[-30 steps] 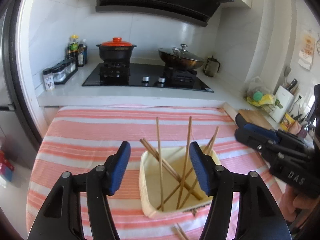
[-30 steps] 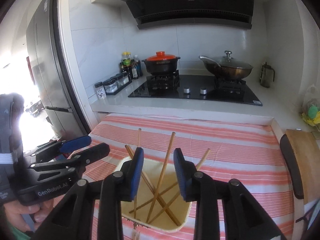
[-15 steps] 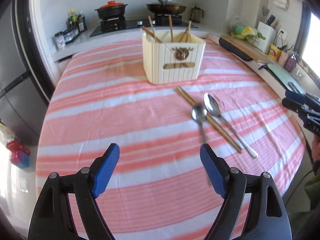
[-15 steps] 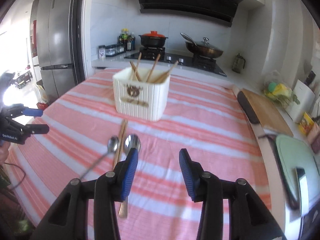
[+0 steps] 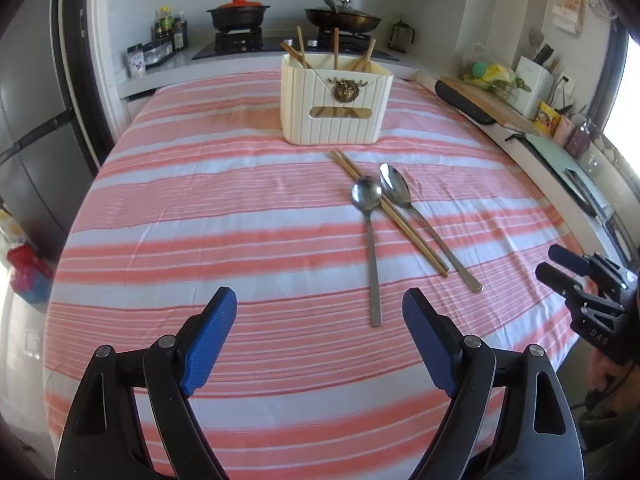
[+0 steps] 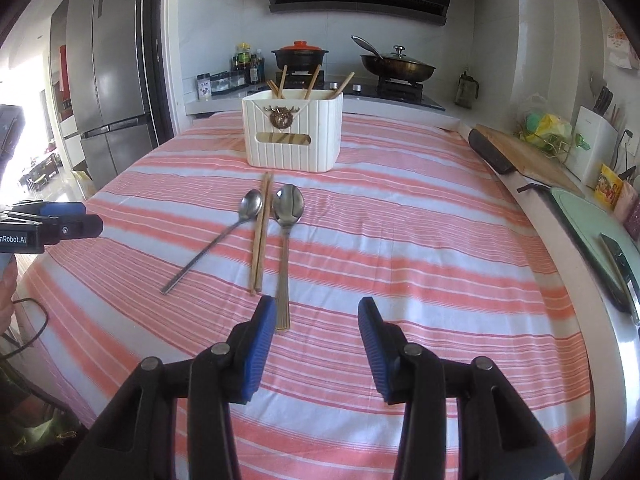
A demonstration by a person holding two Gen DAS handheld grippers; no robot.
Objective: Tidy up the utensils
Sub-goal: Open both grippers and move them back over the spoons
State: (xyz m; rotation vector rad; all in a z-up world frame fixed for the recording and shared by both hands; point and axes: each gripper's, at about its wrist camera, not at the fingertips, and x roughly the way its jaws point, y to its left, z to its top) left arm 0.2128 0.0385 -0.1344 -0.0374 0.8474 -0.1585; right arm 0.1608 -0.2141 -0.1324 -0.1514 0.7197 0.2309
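Left gripper [image 5: 320,312] spread wide, holding nothing, above the striped tablecloth [image 5: 200,216]. Right gripper [image 6: 316,312] also parted and empty, its left pad just beside the larger spoon's handle end. White utensil holder [image 6: 292,140] stands at 12 o'clock, several chopsticks upright inside (leaning at mixed angles). Between holder and grippers lie a loose chopstick pair [image 6: 260,236], a smaller spoon [image 6: 224,236] at its 9 o'clock, and a larger spoon [image 6: 286,232] at its 3 o'clock.
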